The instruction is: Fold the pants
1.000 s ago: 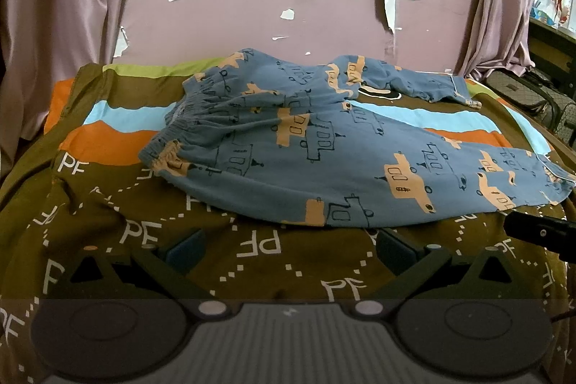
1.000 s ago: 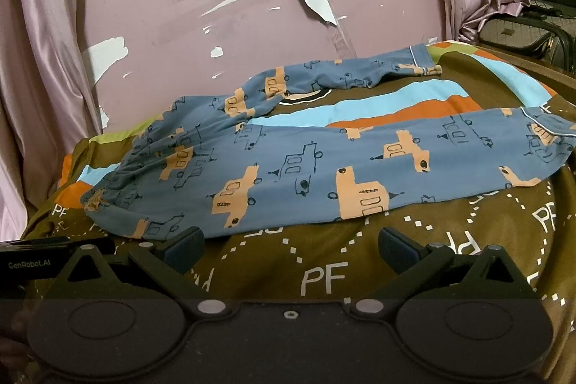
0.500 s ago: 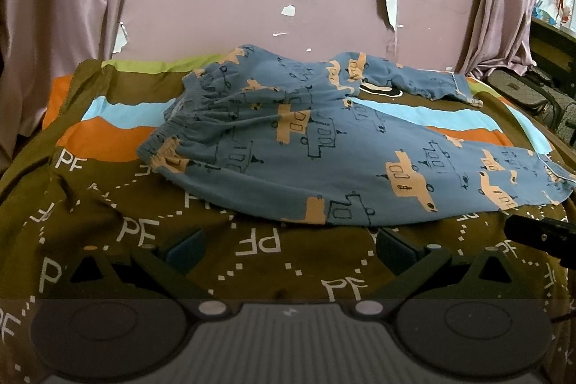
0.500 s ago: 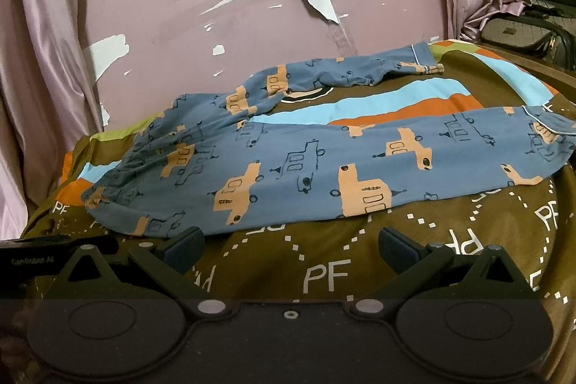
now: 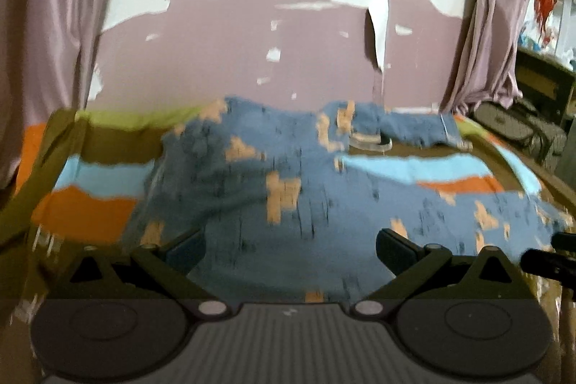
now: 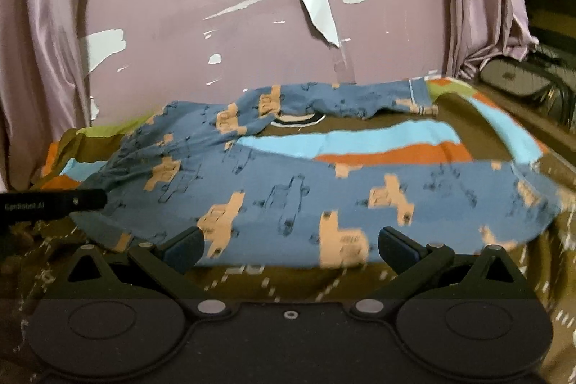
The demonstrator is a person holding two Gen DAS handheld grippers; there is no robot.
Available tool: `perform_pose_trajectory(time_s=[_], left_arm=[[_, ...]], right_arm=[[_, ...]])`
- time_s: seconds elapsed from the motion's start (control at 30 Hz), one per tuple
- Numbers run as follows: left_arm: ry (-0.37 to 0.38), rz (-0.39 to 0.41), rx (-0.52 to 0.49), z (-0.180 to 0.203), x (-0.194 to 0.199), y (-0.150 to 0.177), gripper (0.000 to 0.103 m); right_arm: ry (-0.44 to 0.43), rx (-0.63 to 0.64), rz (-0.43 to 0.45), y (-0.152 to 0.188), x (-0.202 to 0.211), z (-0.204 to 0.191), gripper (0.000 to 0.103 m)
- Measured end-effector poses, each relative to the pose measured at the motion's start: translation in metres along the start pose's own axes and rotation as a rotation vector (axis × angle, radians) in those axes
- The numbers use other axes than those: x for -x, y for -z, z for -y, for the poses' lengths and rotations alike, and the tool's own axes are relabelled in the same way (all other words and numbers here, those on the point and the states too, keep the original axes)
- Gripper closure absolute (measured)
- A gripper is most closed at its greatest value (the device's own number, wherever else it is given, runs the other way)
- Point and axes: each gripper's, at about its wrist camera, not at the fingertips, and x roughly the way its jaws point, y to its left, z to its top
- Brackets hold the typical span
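Observation:
Blue pants with orange and dark car prints [image 5: 288,197] lie spread on the bed, waistband at the left, two legs running right. They also show in the right wrist view [image 6: 324,193]. My left gripper [image 5: 289,247] is open and empty, low over the near leg close to the waistband. My right gripper [image 6: 289,245] is open and empty at the near edge of the same leg, further right. The left view is blurred.
The bed cover [image 6: 378,146] is brown with blue, orange and green bands. A peeling pink wall [image 5: 234,35] stands behind, curtains at both sides. Bags [image 6: 514,83] lie at the far right. The other gripper's body [image 6: 50,202] shows at the left edge.
Both grippers have moved forward toward the pants. The near leg now lies between the fingers in both views. Both stay open.

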Motion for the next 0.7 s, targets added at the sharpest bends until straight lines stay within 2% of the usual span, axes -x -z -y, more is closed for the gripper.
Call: perform_pose_trajectory(time_s=[0.17,0.27,0.4,0.53,0.7], left_arm=[[0.002,0.067,0.034,-0.009,-0.026,-0.038,0.000],[0.005,0.074,0.057,-0.021,-0.043,-0.058,0.000],[-0.017,0.084,-0.001,-0.039,-0.064,-0.080,0.000],[-0.038,0.084,-0.098,-0.044,-0.082,-0.100,0.000],[0.006,0.048,-0.232,-0.032,-0.097,-0.117,0.000]], right_arm=[[0.025,0.073,-0.086,-0.053,-0.004,0.001,0.000],[0.043,0.129,-0.193,-0.091,-0.012,-0.003,0.000],[0.044,0.179,-0.316,-0.130,-0.032,-0.007,0.000],[0.017,0.298,-0.296,-0.145,-0.055,-0.009,0.000],[-0.076,0.506,-0.221,-0.146,-0.103,0.000,0.001]])
